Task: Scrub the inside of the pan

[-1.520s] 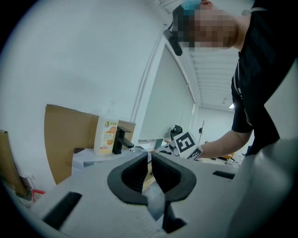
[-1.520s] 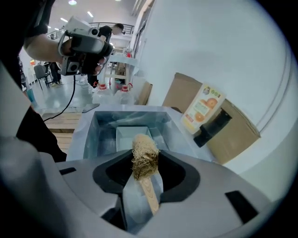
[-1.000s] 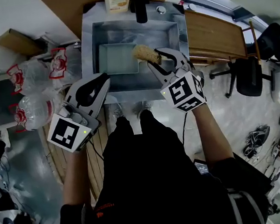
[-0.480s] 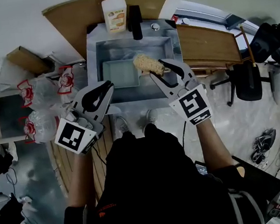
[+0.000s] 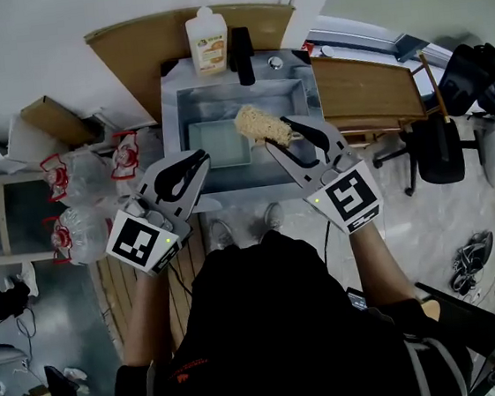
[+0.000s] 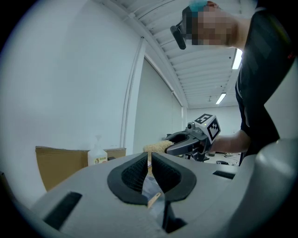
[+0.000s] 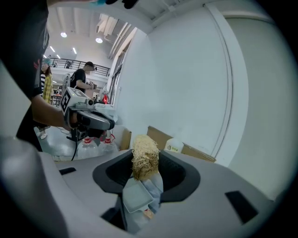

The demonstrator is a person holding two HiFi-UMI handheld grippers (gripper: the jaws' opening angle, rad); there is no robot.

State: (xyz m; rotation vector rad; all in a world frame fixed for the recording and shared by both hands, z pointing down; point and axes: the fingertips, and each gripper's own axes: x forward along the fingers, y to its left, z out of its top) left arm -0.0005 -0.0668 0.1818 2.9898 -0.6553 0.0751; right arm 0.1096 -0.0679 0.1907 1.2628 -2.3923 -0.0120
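Note:
A pale rectangular pan (image 5: 219, 143) lies in the steel sink (image 5: 307, 97). My right gripper (image 5: 289, 135) is shut on a tan fibrous scrubber (image 5: 263, 126) and holds it above the sink, over the pan's right end. In the right gripper view the scrubber (image 7: 145, 160) stands up between the jaws of the right gripper (image 7: 145, 163), with the pan (image 7: 135, 197) far below. My left gripper (image 5: 193, 168) hovers at the sink's front left edge, jaws together and holding nothing. In the left gripper view the left gripper (image 6: 149, 160) points at the right gripper (image 6: 186, 142) and the scrubber (image 6: 156, 147).
A soap bottle (image 5: 208, 39) and a black faucet (image 5: 241, 44) stand behind the sink. A wooden counter (image 5: 367, 81) adjoins it on the right, beside an office chair (image 5: 441, 139). Large water bottles (image 5: 77, 181) and a cardboard box (image 5: 57, 121) sit on the left.
The head view has shifted down, so the sink sits lower in frame. Both grippers stay near the sink's front; the left one has drifted slightly right. The scrubber remains gripped.

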